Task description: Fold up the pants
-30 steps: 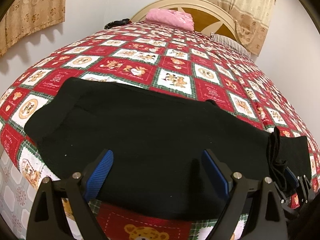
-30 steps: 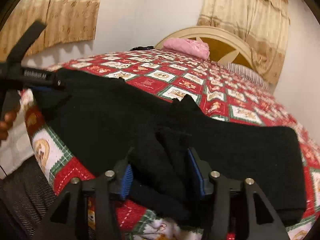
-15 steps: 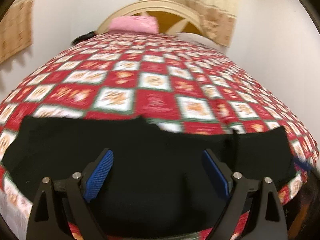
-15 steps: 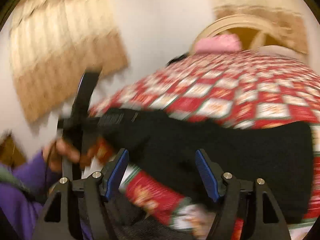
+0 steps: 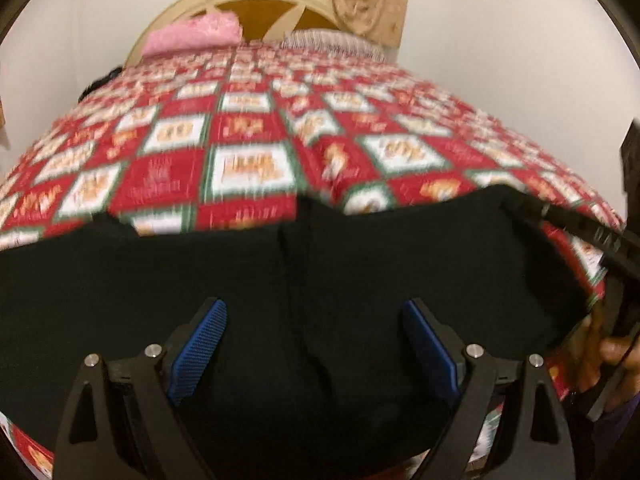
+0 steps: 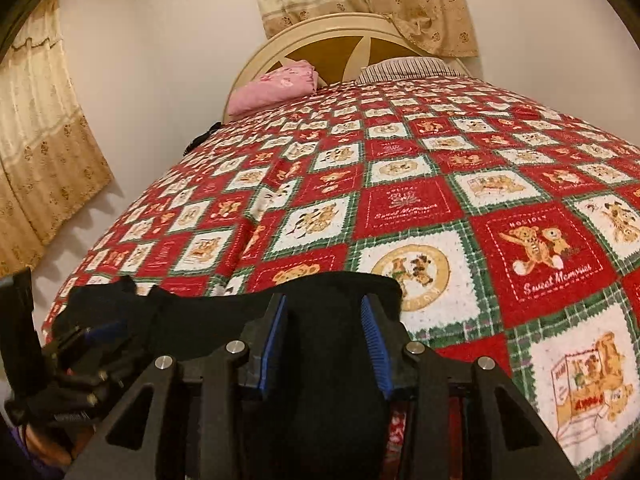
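I'm keeping the left tongs (image 5: 314, 344) spread apart over the black pants (image 5: 280, 280) at lower frame; right tongs (image 6: 324, 344) have just been closing, clamping the pants' bunched end on the teddy-bear bedspread (image 6: 500, 216).

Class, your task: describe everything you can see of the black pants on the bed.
The black pants are plain, dark, soft-looking cloth, with no print visible. They lie spread flat across the near edge of the red teddy-bear bedspread, a seam or fold running down the middle. The left gripper hangs open above them. The right gripper, whose jaws have just been closing, has the right-hand end between its blue pads; whether they press it is unclear.
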{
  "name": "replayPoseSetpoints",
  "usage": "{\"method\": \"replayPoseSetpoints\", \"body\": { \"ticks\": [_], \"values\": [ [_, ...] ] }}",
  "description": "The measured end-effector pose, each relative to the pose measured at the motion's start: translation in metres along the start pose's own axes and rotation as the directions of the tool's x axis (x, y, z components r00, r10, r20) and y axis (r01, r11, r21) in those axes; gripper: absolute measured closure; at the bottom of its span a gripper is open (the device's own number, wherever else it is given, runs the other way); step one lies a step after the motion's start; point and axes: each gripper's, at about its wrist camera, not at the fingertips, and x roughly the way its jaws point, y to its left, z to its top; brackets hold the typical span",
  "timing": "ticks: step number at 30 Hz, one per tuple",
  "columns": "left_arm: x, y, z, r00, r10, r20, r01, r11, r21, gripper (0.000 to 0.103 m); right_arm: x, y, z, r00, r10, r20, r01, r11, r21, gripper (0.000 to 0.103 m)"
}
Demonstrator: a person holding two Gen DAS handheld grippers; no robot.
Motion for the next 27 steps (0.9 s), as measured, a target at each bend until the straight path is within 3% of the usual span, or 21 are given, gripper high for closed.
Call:
{"method": "replayPoseSetpoints", "body": {
  "ticks": [7, 14, 22, 27],
  "values": [
    [-0.006, -0.007, -0.008, 0.999, 0.034, 0.028, -0.035, 0.998, 0.042, 0.010, 0.011, 0.012, 0.013, 0.997, -0.076, -0.006, 0.076, 0.994, -0.075, 0.062],
    [-0.002, -0.009, -0.008, 0.998, 0.047, 0.033, -0.048, 0.998, 0.048, 0.010, -0.020, 0.039, 0.004, 0.990, -0.134, 0.043, 0.139, 0.977, -0.160, 0.062],
    [-0.003, -0.008, -0.009, 0.998, 0.060, 0.032, -0.061, 0.997, 0.053, 0.007, -0.018, 0.037, -0.028, 0.989, -0.146, -0.017, 0.142, 0.980, -0.141, 0.062],
    [-0.016, 0.011, -0.012, 0.998, 0.063, 0.018, -0.064, 0.998, 0.010, 0.007, -0.026, 0.038, -0.037, 0.990, -0.141, -0.002, 0.140, 0.978, -0.153, 0.062]
  ]
}}
